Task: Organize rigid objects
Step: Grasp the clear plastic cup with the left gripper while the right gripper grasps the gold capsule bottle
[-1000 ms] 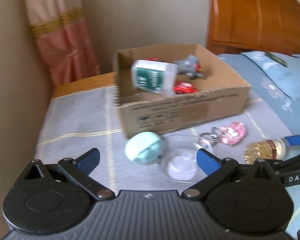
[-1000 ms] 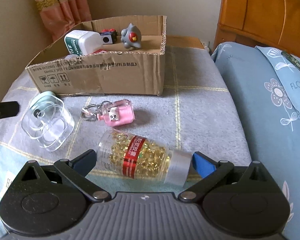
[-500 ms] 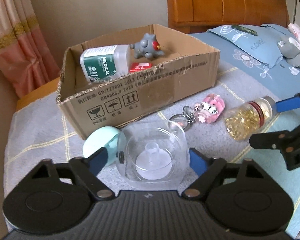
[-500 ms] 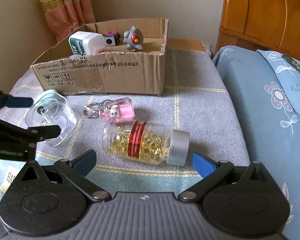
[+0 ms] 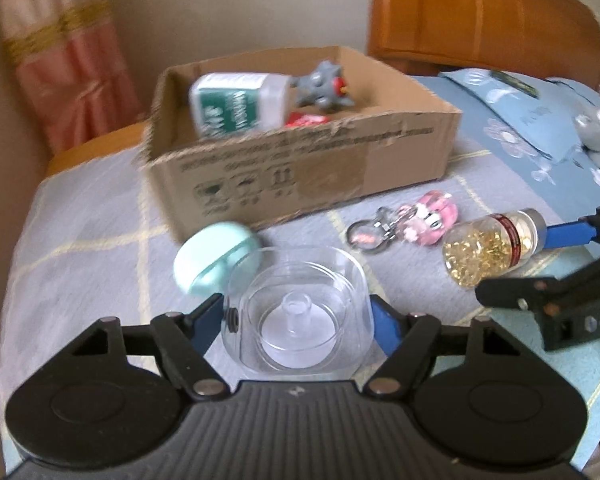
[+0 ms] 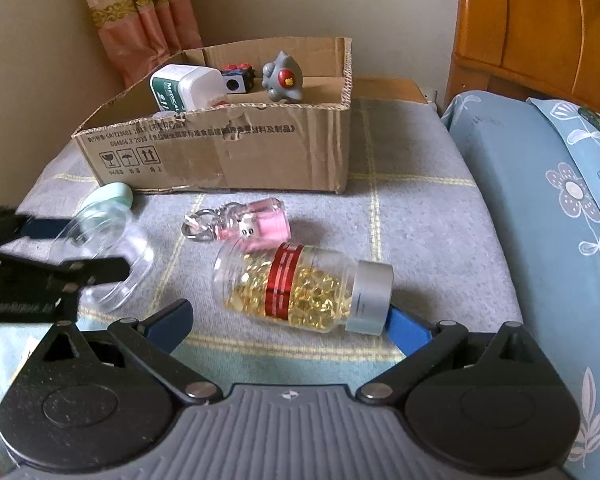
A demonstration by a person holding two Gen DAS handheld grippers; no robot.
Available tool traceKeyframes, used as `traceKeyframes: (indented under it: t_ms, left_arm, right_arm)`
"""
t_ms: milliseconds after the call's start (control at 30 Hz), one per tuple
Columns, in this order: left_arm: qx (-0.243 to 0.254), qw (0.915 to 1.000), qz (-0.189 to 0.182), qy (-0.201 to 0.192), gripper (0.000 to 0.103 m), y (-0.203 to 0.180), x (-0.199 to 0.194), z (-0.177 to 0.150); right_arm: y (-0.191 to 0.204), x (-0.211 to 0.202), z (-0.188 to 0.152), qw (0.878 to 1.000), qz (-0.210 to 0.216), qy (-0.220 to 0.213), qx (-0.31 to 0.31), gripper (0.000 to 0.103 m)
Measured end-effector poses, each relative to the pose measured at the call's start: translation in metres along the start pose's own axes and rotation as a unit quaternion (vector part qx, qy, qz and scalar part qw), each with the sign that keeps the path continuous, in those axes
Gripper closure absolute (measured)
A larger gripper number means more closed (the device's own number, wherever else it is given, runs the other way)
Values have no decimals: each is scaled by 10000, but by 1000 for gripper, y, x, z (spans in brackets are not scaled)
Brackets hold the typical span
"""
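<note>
A clear plastic container (image 5: 298, 312) with a mint lid (image 5: 216, 256) lies on the grey blanket. My left gripper (image 5: 298, 318) has closed on its sides and grips it. It also shows in the right wrist view (image 6: 108, 256). A bottle of golden capsules (image 6: 304, 284) with a red band and silver cap lies on its side between the fingers of my right gripper (image 6: 288, 316), which is open around it, the right finger touching the cap. In the left wrist view the bottle (image 5: 488, 248) lies at right. The cardboard box (image 6: 228, 156) stands behind.
A pink charm bottle on a keyring (image 6: 256, 224) lies between the box and the capsule bottle. The box holds a green and white medical bottle (image 6: 184, 88), a grey toy (image 6: 282, 78) and a dark cube (image 6: 238, 78). A blue pillow (image 6: 548, 200) and wooden headboard (image 6: 540, 24) are at right.
My left gripper has moved in and narrowed onto the clear container. My right gripper has moved forward so the capsule bottle now lies between its fingers, which have narrowed.
</note>
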State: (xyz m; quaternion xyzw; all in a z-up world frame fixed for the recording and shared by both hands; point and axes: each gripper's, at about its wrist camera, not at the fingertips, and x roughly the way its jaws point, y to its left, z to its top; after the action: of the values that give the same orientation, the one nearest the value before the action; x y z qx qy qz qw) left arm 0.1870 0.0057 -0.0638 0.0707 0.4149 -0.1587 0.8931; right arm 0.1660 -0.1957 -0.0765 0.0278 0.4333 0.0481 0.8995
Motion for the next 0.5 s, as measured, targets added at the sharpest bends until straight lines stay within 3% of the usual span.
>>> traceKeyframes:
  t_ms: [167, 500]
  left_arm:
    - [-260, 9993, 246, 80, 28, 4, -10, -8]
    - [-284, 9991, 314, 91, 28, 5, 2, -3]
  right_arm:
    - [9, 13, 8, 10000, -43, -35, -47, 0]
    - [20, 26, 11, 9987, -442, 28, -243, 0]
